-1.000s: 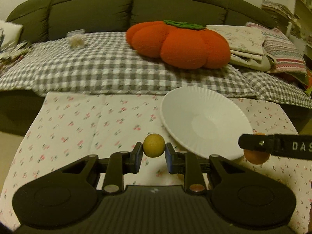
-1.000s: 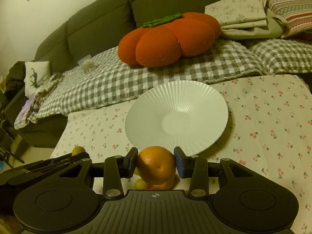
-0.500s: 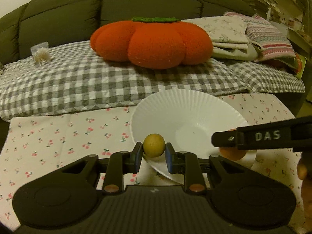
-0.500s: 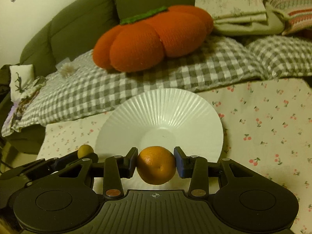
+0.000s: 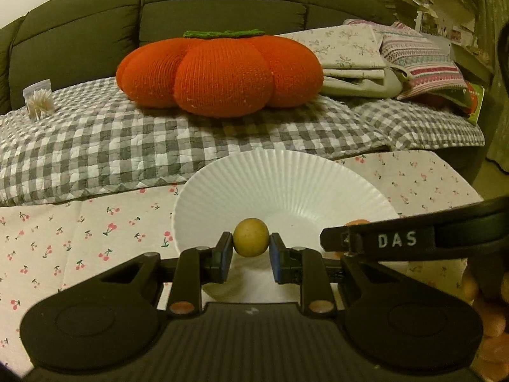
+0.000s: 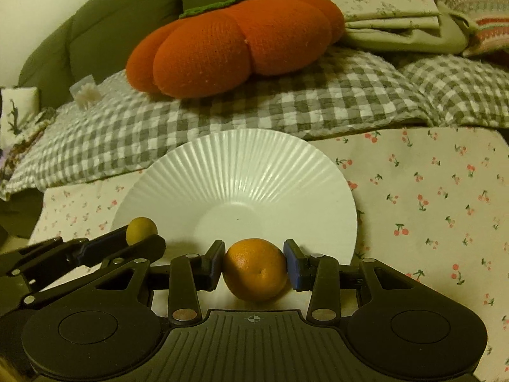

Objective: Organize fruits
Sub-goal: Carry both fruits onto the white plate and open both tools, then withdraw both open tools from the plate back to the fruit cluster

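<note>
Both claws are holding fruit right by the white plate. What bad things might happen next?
1. The little yellow fruit is round and pinched only at its sides by the left claw, so it might slip out and roll across the tablecloth.
2. The two claws are close together near the plate; they might bump, knocking the orange from the right claw.
3. The plate is shallow and ribbed, so dropped fruit might roll off its rim.

Dim warm yellowish indoor light, soft shadows, fisheye-bent edges, dark vignetted corners
</note>
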